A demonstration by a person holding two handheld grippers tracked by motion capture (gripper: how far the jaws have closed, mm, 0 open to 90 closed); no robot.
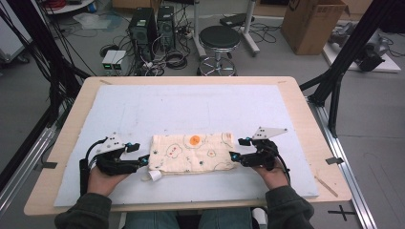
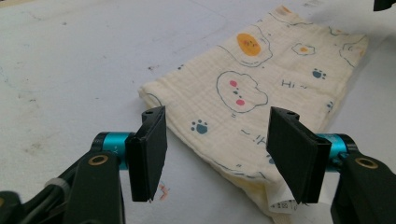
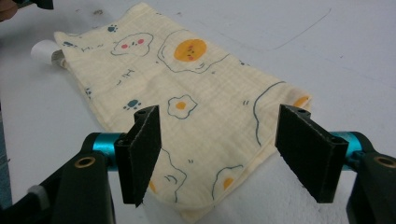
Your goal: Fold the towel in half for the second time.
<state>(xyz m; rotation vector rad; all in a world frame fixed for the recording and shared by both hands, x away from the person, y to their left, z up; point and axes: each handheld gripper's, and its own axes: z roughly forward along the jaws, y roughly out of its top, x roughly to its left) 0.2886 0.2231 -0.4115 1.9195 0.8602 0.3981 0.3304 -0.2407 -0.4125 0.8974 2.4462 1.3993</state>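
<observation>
A cream cloth [image 1: 192, 152] printed with fried eggs, clouds and paw marks lies folded flat on the white mat [image 1: 191, 109], near the front. Its white label [image 1: 155, 175] sticks out at the front left corner. My left gripper [image 1: 138, 153] stands open at the cloth's left edge, and in the left gripper view the cloth [image 2: 261, 88] reaches in between its jaws [image 2: 219, 154]. My right gripper [image 1: 237, 149] stands open at the right edge, and its view has the cloth [image 3: 187, 98] lying under and between the jaws [image 3: 217, 154]. Neither holds anything.
The mat covers a wooden table [image 1: 71, 119]. Behind the table stand a black stool [image 1: 219, 40], computer towers [image 1: 143, 28] with cables, and a cardboard box [image 1: 313, 24]. Black frame posts [image 1: 348, 57] rise at the right and left sides.
</observation>
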